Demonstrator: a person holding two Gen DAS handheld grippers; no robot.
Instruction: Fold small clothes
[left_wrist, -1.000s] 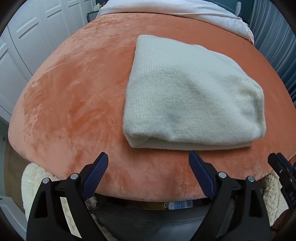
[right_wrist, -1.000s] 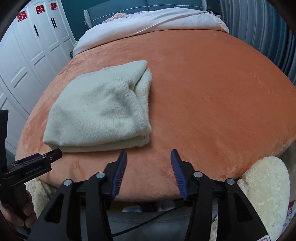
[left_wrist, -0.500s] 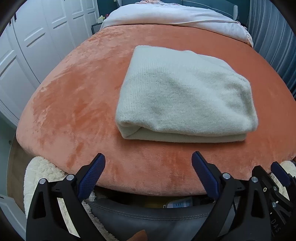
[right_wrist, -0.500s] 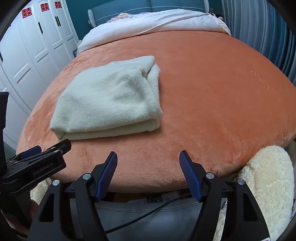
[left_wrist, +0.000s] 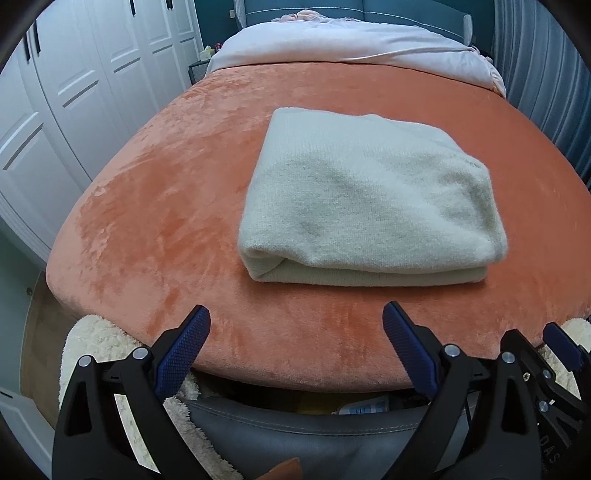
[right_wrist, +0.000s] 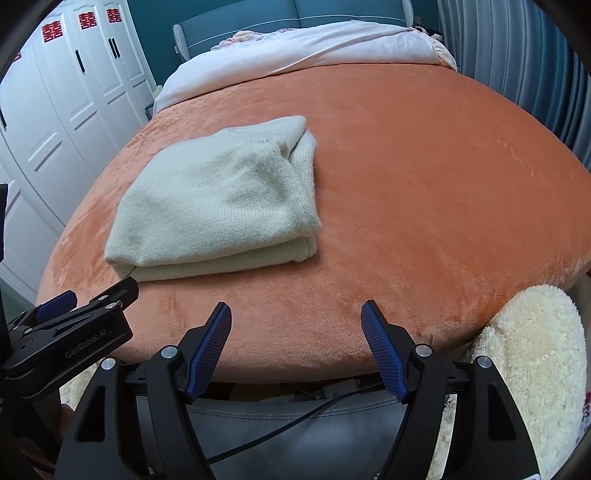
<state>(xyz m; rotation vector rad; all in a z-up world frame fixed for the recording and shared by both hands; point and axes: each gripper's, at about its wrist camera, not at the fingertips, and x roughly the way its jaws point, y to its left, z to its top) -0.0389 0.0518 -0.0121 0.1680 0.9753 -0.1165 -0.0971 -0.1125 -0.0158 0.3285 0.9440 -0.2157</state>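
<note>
Left wrist view showed the left gripper (left_wrist: 296, 314) with jaws spread wide, nothing between them, hovering over the near edge of the orange blanket (left_wrist: 155, 206) on the bed. Folded cream sweater (left_wrist: 369, 199) lay flat on the blanket, just beyond the jaws, apart from them. Right wrist view: right gripper (right_wrist: 296, 312) had just been opening, jaws wide and empty, also above the blanket's near edge. Sweater (right_wrist: 218, 199) sat up-left of it, not touched. Left gripper (right_wrist: 74, 325) poked in at lower left. White wardrobe doors (right_wrist: 66, 110) at left, pale duvet (right_wrist: 314, 48) at the bed's far end.
</note>
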